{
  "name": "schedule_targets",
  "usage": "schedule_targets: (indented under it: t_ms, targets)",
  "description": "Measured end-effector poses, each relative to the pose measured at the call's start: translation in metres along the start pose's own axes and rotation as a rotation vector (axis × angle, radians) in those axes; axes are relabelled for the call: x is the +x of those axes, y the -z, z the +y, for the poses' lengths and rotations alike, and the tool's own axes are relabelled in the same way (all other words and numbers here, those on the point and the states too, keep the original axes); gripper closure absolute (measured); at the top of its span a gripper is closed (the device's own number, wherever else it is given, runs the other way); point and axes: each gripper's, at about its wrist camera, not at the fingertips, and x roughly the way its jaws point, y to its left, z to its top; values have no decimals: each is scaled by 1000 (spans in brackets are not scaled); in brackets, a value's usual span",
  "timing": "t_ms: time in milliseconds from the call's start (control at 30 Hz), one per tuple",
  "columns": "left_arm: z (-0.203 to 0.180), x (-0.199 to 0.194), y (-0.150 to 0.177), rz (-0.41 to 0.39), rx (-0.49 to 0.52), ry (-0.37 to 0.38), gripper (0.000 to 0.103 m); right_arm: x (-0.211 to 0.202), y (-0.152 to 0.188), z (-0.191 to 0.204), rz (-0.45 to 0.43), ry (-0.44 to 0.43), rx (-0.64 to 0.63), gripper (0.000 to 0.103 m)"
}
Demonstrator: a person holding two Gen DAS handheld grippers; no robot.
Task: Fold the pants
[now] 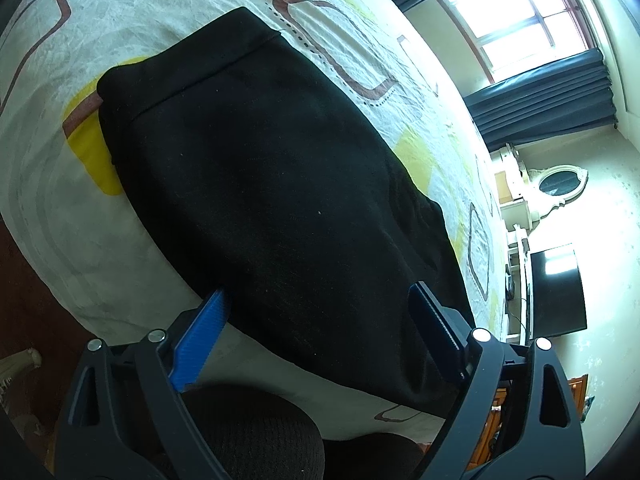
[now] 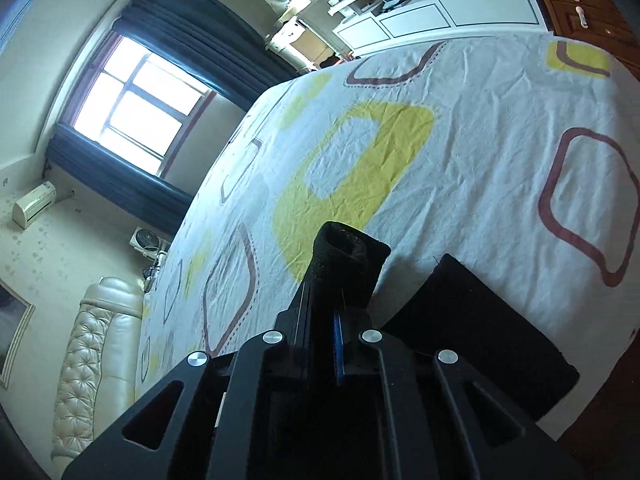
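Left wrist view: black pants (image 1: pixel 280 184) lie flat on the patterned bedsheet (image 1: pixel 52 208), long axis running from the near bed edge away toward the hem-like band at the far end (image 1: pixel 192 68). Left gripper (image 1: pixel 320 300) has jaws spread wide, blue pads on either side of the near end of the fabric, nothing pinched; the cloth lies straight ahead of and between the fingers, apparently just below them, contact not clear. Right wrist view: right gripper (image 2: pixel 340 264) has jaws pressed together on a bunched black roll of the pants fabric, held up off the sheet. A flat black panel of the pants (image 2: pixel 476 316) lies just right of that gripper near the bed edge. Likely step: right hand carries its pinched end over along the long axis to fold. Left is nearer the flat body and would probably have to close on the near edge first. Background: window (image 2: pixel 132 108), curtains (image 2: pixel 208 36).
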Motion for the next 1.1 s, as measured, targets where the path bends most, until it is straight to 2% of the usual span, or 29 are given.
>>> schedule_targets:
  t_ms: [100, 167, 267, 367, 467, 633, 767, 833, 900, 1100]
  targets:
    - [-5, -4, 3, -12, 18, 12, 13, -31, 7, -17, -9, -7, 29, 95]
    - [-9, -7, 6, -16, 40, 14, 13, -40, 17, -37, 17, 14, 56, 95]
    - [-21, -8, 12, -14, 82, 21, 13, -38, 30, -73, 50, 71, 111, 95]
    - [-38, -7, 22, 3, 147, 45, 13, -24, 44, -106, 79, 87, 216, 95]
    - [-62, -1, 38, 41, 204, 83, 13, -20, 51, -115, 71, 73, 258, 95]
    - [-92, 20, 65, 119, 284, 153, 13, -19, 43, -116, 52, 89, 239, 95]
    - [-105, 47, 87, 193, 281, 195, 13, -21, 51, -124, 46, 33, 303, 91]
    - [-110, 60, 97, 229, 270, 215, 13, -24, 56, -124, 49, -8, 337, 77]
    - [-117, 70, 105, 250, 278, 225, 13, -25, 61, -120, 53, -48, 351, 68]
    - [-132, 89, 120, 301, 296, 219, 13, -6, 93, -88, 147, -154, 311, 64]
